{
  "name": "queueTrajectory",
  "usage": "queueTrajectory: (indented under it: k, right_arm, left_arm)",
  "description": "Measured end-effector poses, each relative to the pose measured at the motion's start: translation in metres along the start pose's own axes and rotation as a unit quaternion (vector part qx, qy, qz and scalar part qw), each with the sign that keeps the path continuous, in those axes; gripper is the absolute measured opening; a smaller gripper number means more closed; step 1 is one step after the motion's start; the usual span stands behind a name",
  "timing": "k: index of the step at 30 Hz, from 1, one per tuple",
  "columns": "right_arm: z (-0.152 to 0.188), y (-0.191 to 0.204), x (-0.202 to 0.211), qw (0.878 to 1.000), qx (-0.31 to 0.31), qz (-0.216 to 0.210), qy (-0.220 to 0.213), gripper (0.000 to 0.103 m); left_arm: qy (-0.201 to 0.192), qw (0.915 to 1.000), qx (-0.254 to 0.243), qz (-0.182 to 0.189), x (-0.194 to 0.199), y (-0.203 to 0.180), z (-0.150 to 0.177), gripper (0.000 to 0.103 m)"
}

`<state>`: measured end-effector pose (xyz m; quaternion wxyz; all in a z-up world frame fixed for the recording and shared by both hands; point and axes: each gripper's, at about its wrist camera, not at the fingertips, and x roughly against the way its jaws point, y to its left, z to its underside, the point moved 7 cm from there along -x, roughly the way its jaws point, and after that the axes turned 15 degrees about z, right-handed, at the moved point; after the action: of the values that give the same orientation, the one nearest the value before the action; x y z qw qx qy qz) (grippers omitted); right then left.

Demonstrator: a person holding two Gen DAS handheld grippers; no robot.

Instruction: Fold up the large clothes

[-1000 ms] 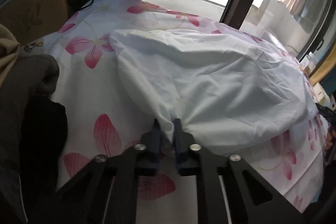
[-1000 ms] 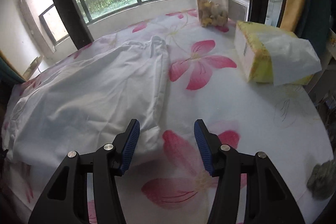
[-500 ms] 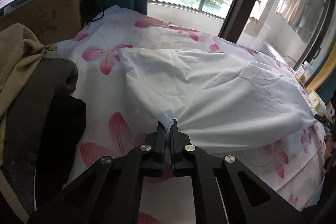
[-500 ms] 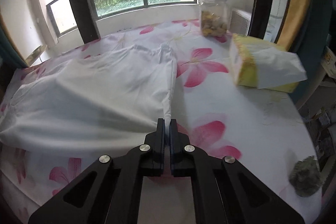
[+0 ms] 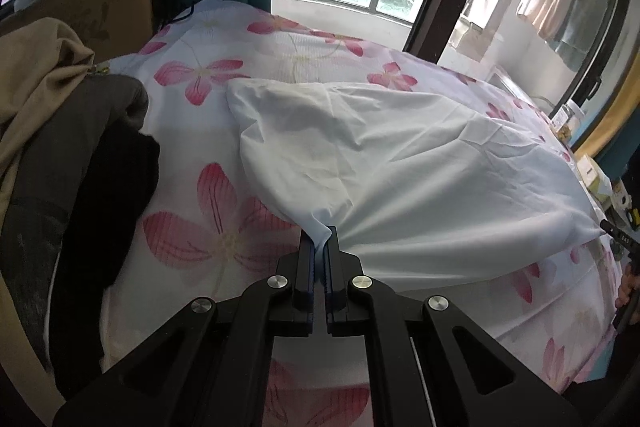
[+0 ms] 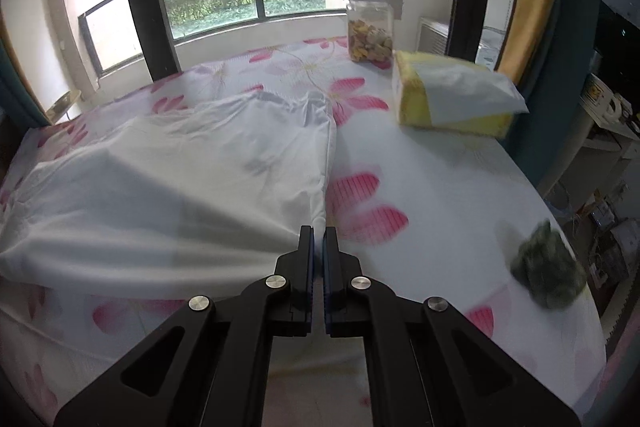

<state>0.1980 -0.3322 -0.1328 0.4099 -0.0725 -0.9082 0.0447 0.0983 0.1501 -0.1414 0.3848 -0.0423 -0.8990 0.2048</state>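
A large white garment (image 5: pixel 400 171) lies spread on a table covered with a pink-flowered cloth (image 5: pixel 208 239). My left gripper (image 5: pixel 319 241) is shut on the garment's near left corner and lifts it a little off the table. My right gripper (image 6: pixel 319 233) is shut on the near right corner of the same garment (image 6: pixel 180 179). The near edge hangs stretched between the two grippers. The far edge still rests on the table.
A pile of tan, grey and black clothes (image 5: pixel 68 147) lies at the left. A jar of snacks (image 6: pixel 369 27), a yellow tissue pack (image 6: pixel 452 95) and a dark green lump (image 6: pixel 548 267) stand on the right side. Windows run along the far edge.
Both grippers have closed on the garment's near corners and risen, lifting the near edge off the table. The right gripper was open one second ago.
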Motion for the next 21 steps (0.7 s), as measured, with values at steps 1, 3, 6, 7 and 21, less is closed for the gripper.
queueTrajectory:
  k: [1,3,6,7,21]
  right_arm:
    - [0.006,-0.002,0.000,1.000,-0.002,0.001,0.004,0.002]
    - [0.013,-0.006,0.001,1.000,-0.005,0.002,0.009,0.002]
    - [0.022,-0.012,0.003,1.000,-0.011,0.005,0.014,0.002]
    - [0.024,-0.013,0.003,1.000,-0.013,0.006,0.015,0.002]
    - [0.024,-0.022,0.003,1.000,-0.025,0.006,0.013,0.002]
  left_arm:
    - [0.002,1.0000,0.000,0.000,0.001,0.000,0.002,0.004]
    - [0.004,1.0000,-0.003,-0.001,0.001,-0.001,0.005,0.004]
    - [0.014,0.9999,-0.009,0.000,0.001,-0.002,0.013,0.004]
    - [0.018,0.9998,-0.009,0.000,0.000,-0.001,0.015,0.004]
    - [-0.012,0.9998,0.018,-0.003,0.026,-0.004,0.006,0.030]
